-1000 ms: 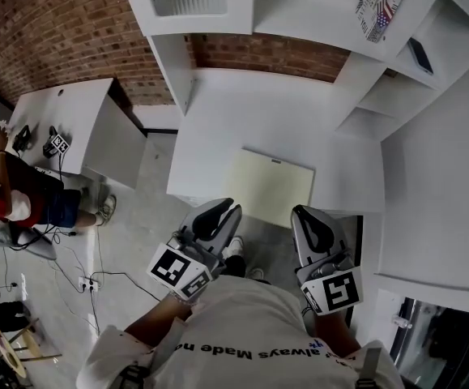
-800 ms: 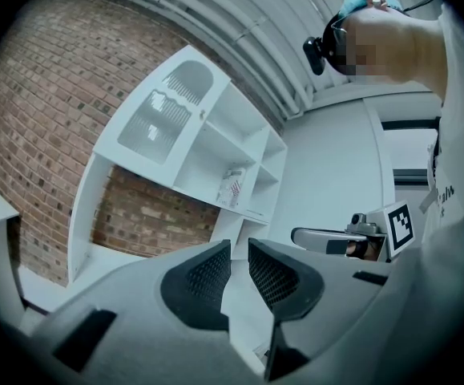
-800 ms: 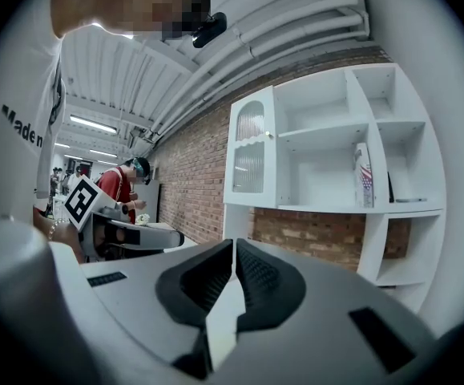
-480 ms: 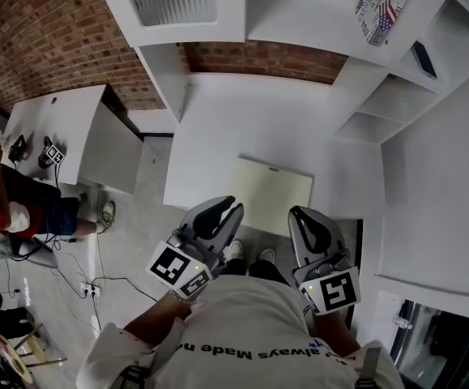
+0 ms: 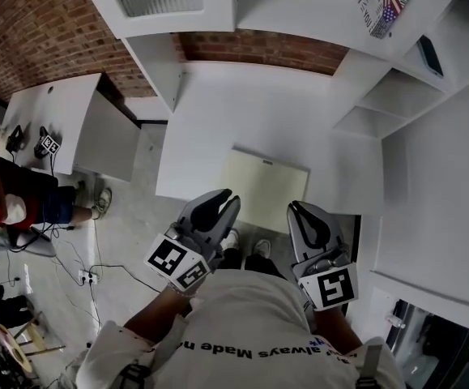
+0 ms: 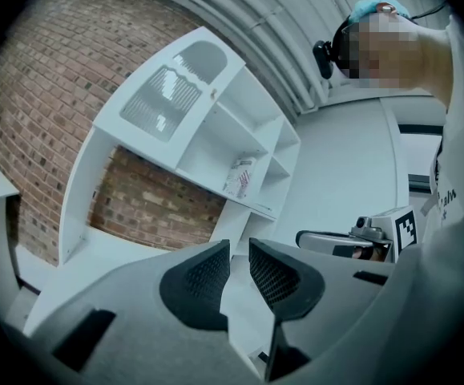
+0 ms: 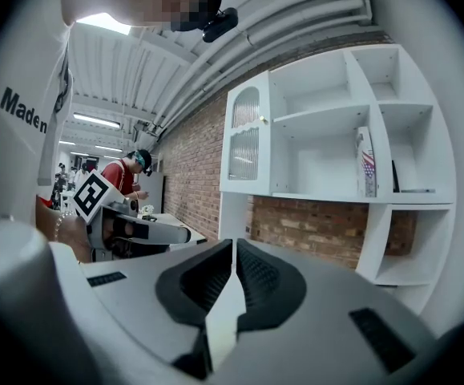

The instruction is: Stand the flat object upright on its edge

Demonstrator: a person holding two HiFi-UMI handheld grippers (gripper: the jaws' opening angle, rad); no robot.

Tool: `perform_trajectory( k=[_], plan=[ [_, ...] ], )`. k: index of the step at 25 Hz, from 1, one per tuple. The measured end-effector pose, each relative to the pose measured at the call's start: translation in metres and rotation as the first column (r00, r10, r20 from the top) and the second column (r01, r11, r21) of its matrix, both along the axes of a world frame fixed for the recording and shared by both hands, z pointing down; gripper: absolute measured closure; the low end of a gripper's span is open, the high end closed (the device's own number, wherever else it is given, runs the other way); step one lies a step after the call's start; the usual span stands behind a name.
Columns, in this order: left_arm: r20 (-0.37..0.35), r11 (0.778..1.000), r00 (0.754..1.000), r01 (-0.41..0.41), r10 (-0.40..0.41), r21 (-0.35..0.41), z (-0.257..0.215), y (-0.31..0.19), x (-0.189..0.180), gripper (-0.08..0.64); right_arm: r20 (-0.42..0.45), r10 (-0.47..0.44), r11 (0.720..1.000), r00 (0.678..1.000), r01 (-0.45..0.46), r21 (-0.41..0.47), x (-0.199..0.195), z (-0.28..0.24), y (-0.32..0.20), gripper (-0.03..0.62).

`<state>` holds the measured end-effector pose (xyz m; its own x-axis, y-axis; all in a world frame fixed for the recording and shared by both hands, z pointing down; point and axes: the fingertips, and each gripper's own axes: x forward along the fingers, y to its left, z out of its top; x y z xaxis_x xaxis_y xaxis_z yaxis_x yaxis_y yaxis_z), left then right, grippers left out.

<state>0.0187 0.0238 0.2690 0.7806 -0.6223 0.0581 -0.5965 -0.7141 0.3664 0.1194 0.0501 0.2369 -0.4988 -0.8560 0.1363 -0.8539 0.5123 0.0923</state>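
Lying flat, board (image 5: 266,189) meets front edge of desk (image 5: 242,112).

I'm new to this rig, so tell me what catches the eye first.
A pale yellow board lies flat at the near edge of the white desk. Just short of it hover the left gripper, jaws slightly apart, and the right gripper, jaws together, both empty. A brick wall stands behind.

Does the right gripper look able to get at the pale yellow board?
Probably yes: the board lies flat at the near edge of the white desk, just ahead of the right gripper, nothing between them. Its jaws are shut.
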Motion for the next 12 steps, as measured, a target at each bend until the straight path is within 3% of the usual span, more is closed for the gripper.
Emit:
perform_trajectory(
  k=[6, 12],
  plan=[
    [0.003, 0.994, 1.0, -0.002, 0.003, -0.106, 0.04, -0.001, -0.003, 0.449, -0.064, -0.01, 0.999, 0.998, 0.007, -0.047, 0.005, 0.033, -0.002, 0.572],
    [0.018, 0.97, 0.999, 0.042, -0.039, -0.24, 0.107, -0.001, -0.018, 0.4, -0.172, -0.05, 0.988, 0.984, 0.024, -0.15, 0.003, 0.087, 0.003, 0.55]
  ],
)
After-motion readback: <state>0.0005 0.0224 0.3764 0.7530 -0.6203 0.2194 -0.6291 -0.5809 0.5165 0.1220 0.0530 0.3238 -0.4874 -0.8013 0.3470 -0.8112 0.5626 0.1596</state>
